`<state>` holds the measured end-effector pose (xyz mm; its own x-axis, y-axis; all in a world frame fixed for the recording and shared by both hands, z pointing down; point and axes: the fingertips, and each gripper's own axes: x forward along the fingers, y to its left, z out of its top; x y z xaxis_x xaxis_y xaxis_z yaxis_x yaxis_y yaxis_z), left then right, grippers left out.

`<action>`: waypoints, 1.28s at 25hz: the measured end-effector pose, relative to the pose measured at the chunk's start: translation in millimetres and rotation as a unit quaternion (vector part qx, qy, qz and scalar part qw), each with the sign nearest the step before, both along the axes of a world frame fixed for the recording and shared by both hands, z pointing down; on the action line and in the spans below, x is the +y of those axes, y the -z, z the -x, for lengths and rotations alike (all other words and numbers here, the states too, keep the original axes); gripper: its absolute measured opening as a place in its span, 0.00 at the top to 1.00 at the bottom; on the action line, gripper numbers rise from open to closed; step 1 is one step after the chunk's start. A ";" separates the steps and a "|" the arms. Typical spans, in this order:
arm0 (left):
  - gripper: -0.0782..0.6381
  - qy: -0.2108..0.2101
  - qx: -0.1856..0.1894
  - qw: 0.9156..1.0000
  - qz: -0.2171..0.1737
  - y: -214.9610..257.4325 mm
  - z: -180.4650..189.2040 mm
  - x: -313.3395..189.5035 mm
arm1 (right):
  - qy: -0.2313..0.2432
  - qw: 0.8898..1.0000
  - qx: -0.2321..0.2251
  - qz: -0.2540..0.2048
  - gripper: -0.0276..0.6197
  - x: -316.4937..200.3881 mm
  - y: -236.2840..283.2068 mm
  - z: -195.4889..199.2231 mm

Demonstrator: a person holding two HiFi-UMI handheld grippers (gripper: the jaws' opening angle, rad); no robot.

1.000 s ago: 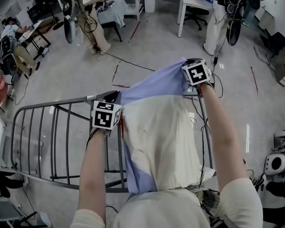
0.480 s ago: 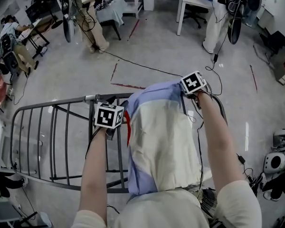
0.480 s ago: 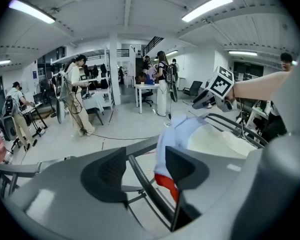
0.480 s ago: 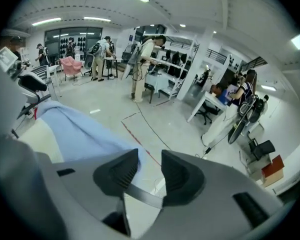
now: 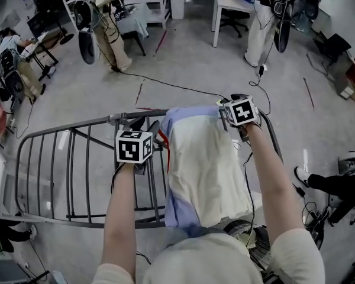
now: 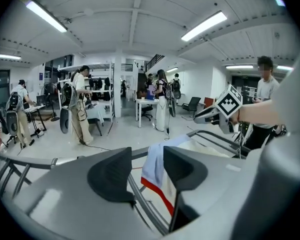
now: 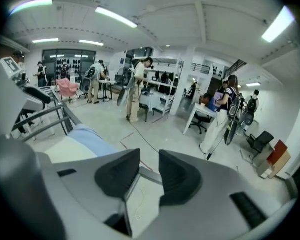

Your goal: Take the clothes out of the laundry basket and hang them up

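A cream garment (image 5: 204,164) with pale blue edges and a red trim lies draped over the top rail of a grey metal drying rack (image 5: 65,164). In the left gripper view the garment (image 6: 154,165) hangs over the rail beyond the jaws. My left gripper (image 5: 147,128) is just left of the cloth, open, with nothing between its fingers; my left gripper (image 6: 147,159) shows a wide gap. My right gripper (image 5: 226,107) sits at the garment's far right corner, open. In its own view my right gripper (image 7: 149,170) has a narrow gap with only a rack bar behind it.
A basket (image 5: 259,244) shows partly at the bottom beside the person's body. Cables (image 5: 165,83) run across the floor beyond the rack. Several people stand at white tables (image 5: 231,5) at the back. A person's foot (image 5: 302,176) is at the right.
The garment was held stretched up between both grippers; it now lies on the rack. Both grippers have opened and let go of the cloth.
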<state>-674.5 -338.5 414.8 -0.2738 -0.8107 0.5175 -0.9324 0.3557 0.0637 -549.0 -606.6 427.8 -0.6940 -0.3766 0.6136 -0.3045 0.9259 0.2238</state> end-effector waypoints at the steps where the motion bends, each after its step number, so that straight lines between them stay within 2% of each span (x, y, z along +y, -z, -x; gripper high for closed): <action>1: 0.61 0.000 0.004 1.000 -0.011 6.5 -6.9 5.3 | -0.002 1.000 -0.019 0.000 0.78 10.0 9.4 -6.7; 5: 0.73 0.002 0.018 0.999 -0.049 23.9 -37.0 33.1 | 0.002 0.997 -0.078 -0.023 0.88 57.0 42.4 -36.7; 11: 0.84 -0.004 0.018 0.996 -0.087 51.4 -89.1 76.5 | -0.002 0.991 -0.126 -0.048 0.95 119.9 85.0 -89.6; 22: 0.87 -0.023 -0.002 0.990 -0.141 67.4 -183.3 171.4 | -0.004 0.981 -0.188 -0.048 0.95 247.0 101.6 -182.4; 32: 0.88 -0.044 -0.002 0.988 -0.150 51.9 -271.0 259.9 | -0.019 0.975 -0.220 -0.021 0.95 374.2 80.4 -274.1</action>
